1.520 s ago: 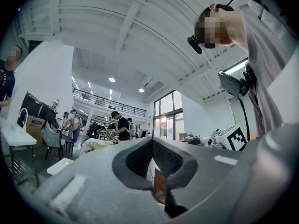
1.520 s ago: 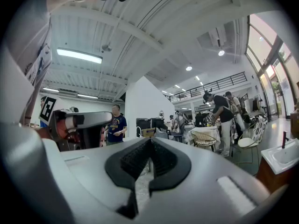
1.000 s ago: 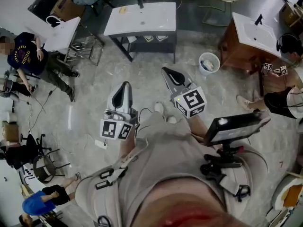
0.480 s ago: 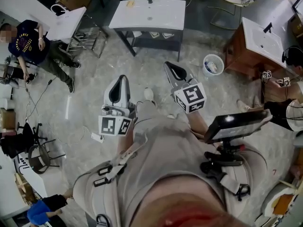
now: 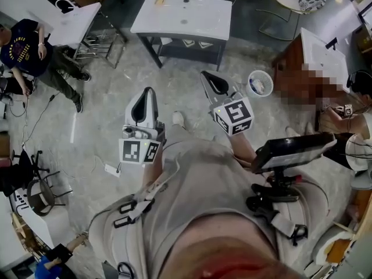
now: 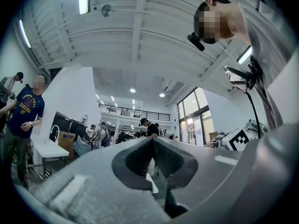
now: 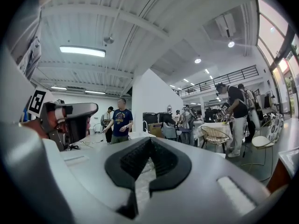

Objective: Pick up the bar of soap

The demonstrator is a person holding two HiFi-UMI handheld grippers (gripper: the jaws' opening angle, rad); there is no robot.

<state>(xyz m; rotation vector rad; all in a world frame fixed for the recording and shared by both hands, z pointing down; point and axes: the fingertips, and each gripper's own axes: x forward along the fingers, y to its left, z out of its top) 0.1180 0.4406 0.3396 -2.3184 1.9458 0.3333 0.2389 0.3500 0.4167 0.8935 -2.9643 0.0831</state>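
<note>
Head view: left gripper [image 5: 147, 93] and right gripper [image 5: 207, 79] are out over the floor [image 5: 87, 127], both empty. The white washstand [image 5: 197, 22] is well ahead. The small yellowish thing at its back left corner looks like the bar of soap [image 5: 158, 0].
Left gripper view: jaws together, nothing between them.
Right gripper view: same, tips meeting, nothing held.
I read this as the approach. I'd close on the washstand, open one pair early, and come in level across the soap.

Left gripper [image 5: 147, 93], right gripper [image 5: 206, 75]: jaws together, seemingly empty.
</note>
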